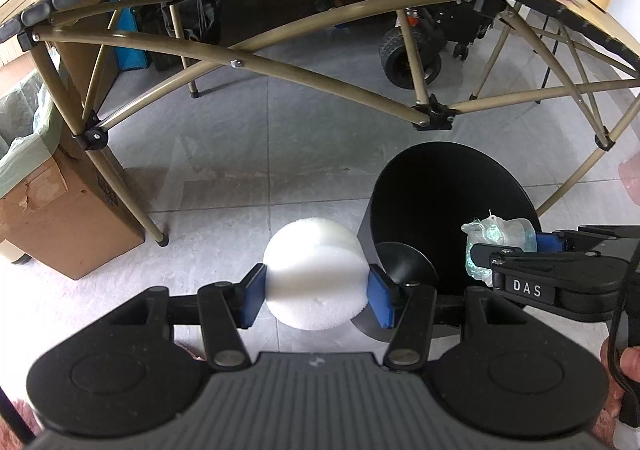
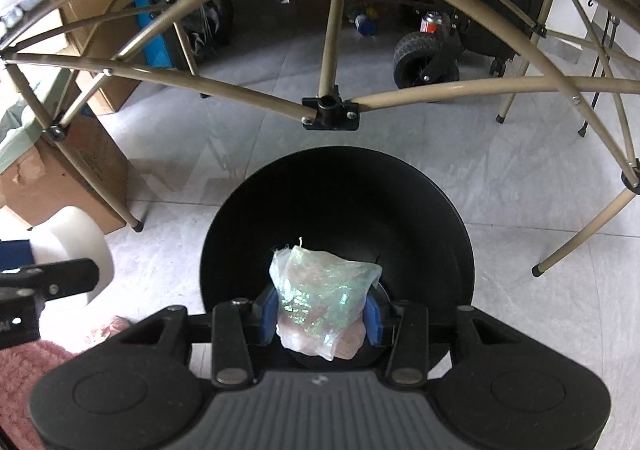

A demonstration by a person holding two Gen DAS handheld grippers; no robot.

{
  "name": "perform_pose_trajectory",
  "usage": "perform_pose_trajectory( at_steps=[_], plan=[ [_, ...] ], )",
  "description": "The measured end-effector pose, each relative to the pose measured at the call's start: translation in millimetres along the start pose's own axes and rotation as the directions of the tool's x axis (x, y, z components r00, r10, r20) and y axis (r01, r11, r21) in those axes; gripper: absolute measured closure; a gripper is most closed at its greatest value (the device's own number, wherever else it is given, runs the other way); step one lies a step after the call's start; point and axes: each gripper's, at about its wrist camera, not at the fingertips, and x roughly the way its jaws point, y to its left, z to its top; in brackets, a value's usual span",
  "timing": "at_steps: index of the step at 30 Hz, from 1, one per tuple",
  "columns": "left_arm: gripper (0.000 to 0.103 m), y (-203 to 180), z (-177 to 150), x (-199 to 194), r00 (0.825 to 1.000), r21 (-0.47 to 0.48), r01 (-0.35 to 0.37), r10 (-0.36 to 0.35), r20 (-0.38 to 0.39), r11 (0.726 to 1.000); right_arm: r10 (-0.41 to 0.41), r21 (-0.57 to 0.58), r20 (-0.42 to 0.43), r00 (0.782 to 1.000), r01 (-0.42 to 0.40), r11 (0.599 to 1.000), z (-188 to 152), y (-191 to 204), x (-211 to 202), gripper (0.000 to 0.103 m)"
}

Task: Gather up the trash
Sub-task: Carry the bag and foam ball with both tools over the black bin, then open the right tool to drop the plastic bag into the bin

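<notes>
Grey tiled floor, folding table, cardboard box

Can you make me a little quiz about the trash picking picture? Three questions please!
1. True or false: the left tongs hold a white foam piece.
2. What do the right tongs squeeze? A) shiny crumpled plastic wrap B) a banana peel C) a red can
3. Fill in: the wrap hangs over the open black ____.

Key: 1 true; 2 A; 3 bin.
</notes>
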Motion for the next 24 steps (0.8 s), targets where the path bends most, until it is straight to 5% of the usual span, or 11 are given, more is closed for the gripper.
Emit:
perform_pose_trajectory(
  at_steps=[11, 16, 20, 24],
  plan=[
    [0.049, 8, 12, 20, 0.999, -0.034, -0.025, 0.024, -0.038, 0.999, -0.015, 0.021, -0.052, 0.999, 0.016, 1.000, 12, -2, 28, 0.061],
    [0.049, 8, 12, 21, 0.999, -0.033, -0.026, 0.024, -0.042, 0.999, -0.015, 0.040, -0.069, 0.997, 0.018, 0.999, 12, -6, 33, 0.052],
    [0.049, 8, 12, 21, 0.999, -0.035, -0.023, 0.022, -0.042, 0.999, -0.044, 0.056, -0.088, 0.995, 0.049, 0.997, 13, -9, 34, 0.010],
    [0.049, 8, 11, 21, 0.999, -0.035, -0.025, 0.024, -0.042, 0.999, -0.041, 0.084, -0.112, 0.993, 0.050, 0.995, 14, -12, 32, 0.002]
  ],
)
